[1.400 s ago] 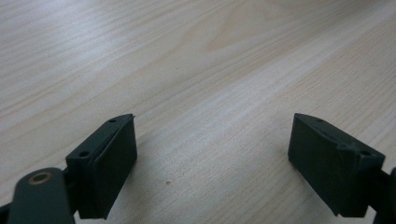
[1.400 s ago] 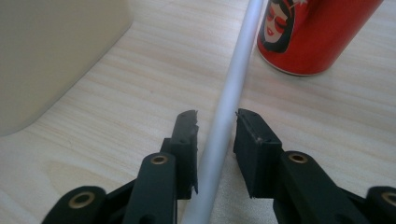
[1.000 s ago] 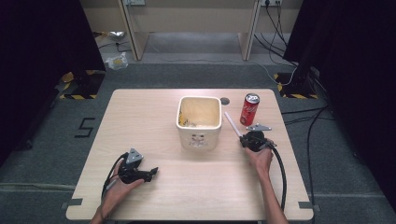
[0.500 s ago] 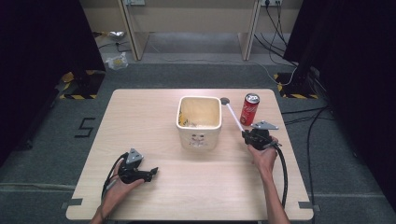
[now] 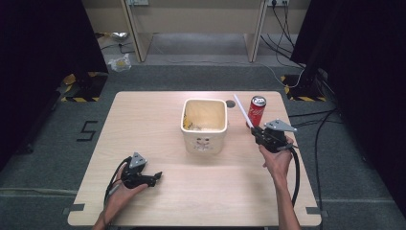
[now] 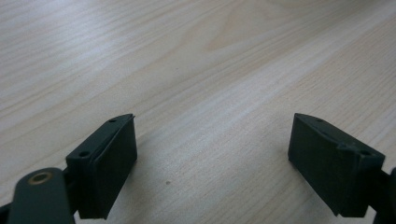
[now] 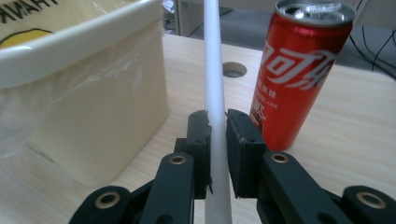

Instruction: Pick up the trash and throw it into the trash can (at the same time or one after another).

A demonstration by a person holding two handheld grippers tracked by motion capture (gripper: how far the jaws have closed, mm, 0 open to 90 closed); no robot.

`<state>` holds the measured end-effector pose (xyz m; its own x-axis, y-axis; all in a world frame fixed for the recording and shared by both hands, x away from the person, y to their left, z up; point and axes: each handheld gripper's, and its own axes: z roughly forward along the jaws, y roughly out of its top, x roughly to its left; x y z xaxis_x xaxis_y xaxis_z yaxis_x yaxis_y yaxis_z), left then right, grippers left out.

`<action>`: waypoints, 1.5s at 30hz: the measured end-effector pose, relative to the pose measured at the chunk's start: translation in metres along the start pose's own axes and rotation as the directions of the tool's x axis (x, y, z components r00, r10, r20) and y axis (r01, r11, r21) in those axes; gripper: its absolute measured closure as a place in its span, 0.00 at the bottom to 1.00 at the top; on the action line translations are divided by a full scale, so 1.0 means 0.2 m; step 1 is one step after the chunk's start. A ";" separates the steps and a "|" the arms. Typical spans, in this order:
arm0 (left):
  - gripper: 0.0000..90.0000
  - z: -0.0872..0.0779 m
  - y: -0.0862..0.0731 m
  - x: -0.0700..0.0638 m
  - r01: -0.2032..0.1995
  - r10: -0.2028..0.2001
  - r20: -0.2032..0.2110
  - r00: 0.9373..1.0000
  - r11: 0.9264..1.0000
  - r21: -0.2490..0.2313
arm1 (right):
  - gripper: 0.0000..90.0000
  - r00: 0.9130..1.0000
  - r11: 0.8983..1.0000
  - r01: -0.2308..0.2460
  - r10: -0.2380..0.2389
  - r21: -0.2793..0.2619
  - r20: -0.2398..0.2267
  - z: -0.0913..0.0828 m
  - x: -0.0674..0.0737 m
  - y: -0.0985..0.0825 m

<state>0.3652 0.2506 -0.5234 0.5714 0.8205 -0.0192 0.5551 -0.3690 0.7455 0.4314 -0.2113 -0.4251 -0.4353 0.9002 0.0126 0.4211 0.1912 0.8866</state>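
My right gripper [image 5: 256, 130] [image 7: 216, 122] is shut on a white straw [image 5: 242, 110] [image 7: 214, 70], held above the table at the right. The straw slants up and away between the cream square bin [image 5: 204, 123] [image 7: 84, 88] and the open red soda can [image 5: 257, 110] [image 7: 299, 70], which stands upright just beyond the gripper. At the table's front left, my left gripper [image 5: 155, 176] [image 6: 212, 158] rests low over bare wood with its jaws wide apart and nothing between them.
The bin holds a plastic liner and some scraps. A round cable hole [image 5: 231, 103] [image 7: 235, 70] lies in the tabletop behind the bin. Cables trail from both grippers toward the table's front edge. Dark floor surrounds the table [image 5: 143, 124].
My right gripper has risen with the straw and shifted slightly right, toward the can. The straw's tip now stands higher, beside the can. The left gripper has stayed put.
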 end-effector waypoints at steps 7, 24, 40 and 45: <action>0.16 0.00 0.00 0.00 0.000 0.000 0.000 1.000 1.000 0.000 | 0.89 0.999 0.999 0.032 -0.033 -0.022 -0.036 -0.06 0.06 0.06; 0.16 0.00 0.00 0.00 -0.003 0.003 0.000 1.000 1.000 0.003 | 0.89 0.966 0.978 0.210 -0.206 0.008 -0.156 -0.14 0.29 0.27; 0.16 0.00 0.00 0.00 -0.001 0.001 0.000 1.000 1.000 0.001 | 0.88 0.938 0.949 0.295 -0.268 0.106 -0.218 -0.01 0.40 0.33; 0.16 0.00 0.00 0.00 -0.001 0.001 0.000 1.000 1.000 0.001 | 0.88 0.936 0.945 0.303 -0.271 0.124 -0.224 0.04 0.40 0.36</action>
<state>0.3652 0.2507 -0.5233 0.5718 0.8202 -0.0186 0.5551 -0.3701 0.7449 0.4323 -0.1218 -0.3645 -0.6995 0.7037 -0.1250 0.3648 0.5019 0.7842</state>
